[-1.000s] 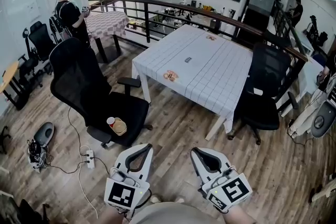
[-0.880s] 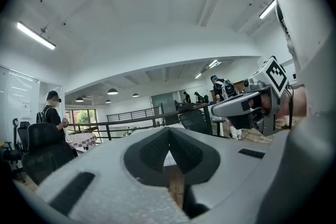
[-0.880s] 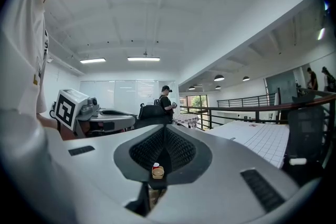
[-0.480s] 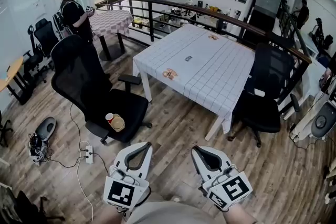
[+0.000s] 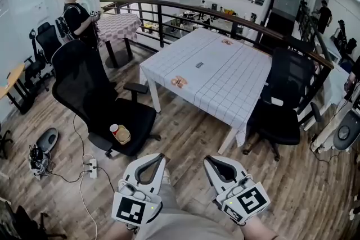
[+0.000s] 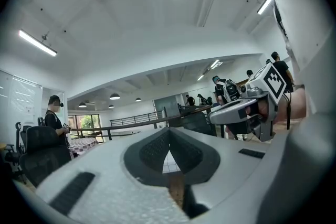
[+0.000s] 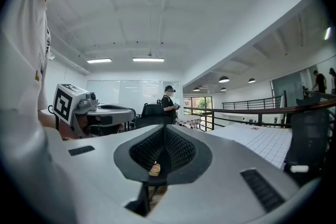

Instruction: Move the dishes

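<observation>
A red cup (image 5: 114, 128) and a tan dish (image 5: 122, 135) sit on the seat of a black office chair (image 5: 84, 84) left of centre in the head view. More small dishes (image 5: 179, 81) lie near the left edge of the white gridded table (image 5: 236, 87), and another dish (image 5: 226, 41) lies at its far side. My left gripper (image 5: 160, 156) and right gripper (image 5: 207, 160) are held side by side low in the head view, both shut and empty, well short of the chair. The tan dish (image 7: 155, 169) shows through the right gripper (image 7: 165, 129) loop. The left gripper (image 6: 168, 132) points towards the table.
A second black chair (image 5: 287, 93) stands at the table's right side. A power strip with cables (image 5: 93, 168) lies on the wooden floor by the first chair. A person (image 5: 79, 17) stands at the far left near a railing (image 5: 169, 8) and a checked table (image 5: 115, 25).
Both grippers have drifted slightly forward together and stayed shut. My leg now shows beneath them, and the chair and table sit a little further left in the view.
</observation>
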A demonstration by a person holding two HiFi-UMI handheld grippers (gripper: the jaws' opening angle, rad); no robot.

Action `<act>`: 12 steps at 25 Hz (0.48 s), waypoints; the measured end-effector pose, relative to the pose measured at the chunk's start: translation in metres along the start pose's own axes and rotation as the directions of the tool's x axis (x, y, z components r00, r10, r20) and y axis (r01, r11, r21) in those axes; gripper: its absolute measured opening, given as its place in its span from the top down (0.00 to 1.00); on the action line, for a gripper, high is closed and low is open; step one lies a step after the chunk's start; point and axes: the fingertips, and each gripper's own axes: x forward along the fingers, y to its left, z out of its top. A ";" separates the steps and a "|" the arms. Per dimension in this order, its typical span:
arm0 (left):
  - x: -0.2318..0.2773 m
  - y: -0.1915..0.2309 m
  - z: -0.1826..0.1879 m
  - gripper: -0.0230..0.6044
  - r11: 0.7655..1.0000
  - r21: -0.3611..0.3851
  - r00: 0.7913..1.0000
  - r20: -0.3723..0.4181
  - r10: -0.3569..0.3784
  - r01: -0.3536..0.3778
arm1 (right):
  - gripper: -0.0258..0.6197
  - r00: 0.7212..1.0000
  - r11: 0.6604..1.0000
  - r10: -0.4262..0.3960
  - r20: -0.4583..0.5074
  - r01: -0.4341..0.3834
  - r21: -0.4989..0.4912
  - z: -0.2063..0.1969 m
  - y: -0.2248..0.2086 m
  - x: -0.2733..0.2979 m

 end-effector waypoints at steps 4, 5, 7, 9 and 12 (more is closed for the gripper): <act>0.016 0.011 -0.011 0.94 1.000 -0.004 1.000 0.013 0.010 -0.010 | 0.92 1.000 1.000 -0.018 0.000 0.018 -0.015 -0.009 -0.012 0.010; 0.021 0.016 -0.013 0.94 1.000 -0.006 1.000 0.020 0.013 -0.013 | 0.92 1.000 1.000 -0.024 -0.001 0.024 -0.016 -0.011 -0.016 0.014; 0.032 0.025 -0.017 0.94 1.000 -0.007 0.999 0.031 0.012 -0.011 | 0.92 0.999 0.999 -0.033 -0.004 0.033 -0.011 -0.015 -0.023 0.025; 0.042 0.035 -0.022 0.94 1.000 -0.007 0.999 0.032 0.003 -0.003 | 0.92 0.999 0.999 -0.037 -0.006 0.036 -0.006 -0.018 -0.029 0.038; 0.057 0.056 -0.033 0.94 1.000 -0.018 1.000 0.022 -0.001 0.001 | 0.92 0.999 0.999 -0.038 -0.009 0.038 -0.011 -0.019 -0.039 0.063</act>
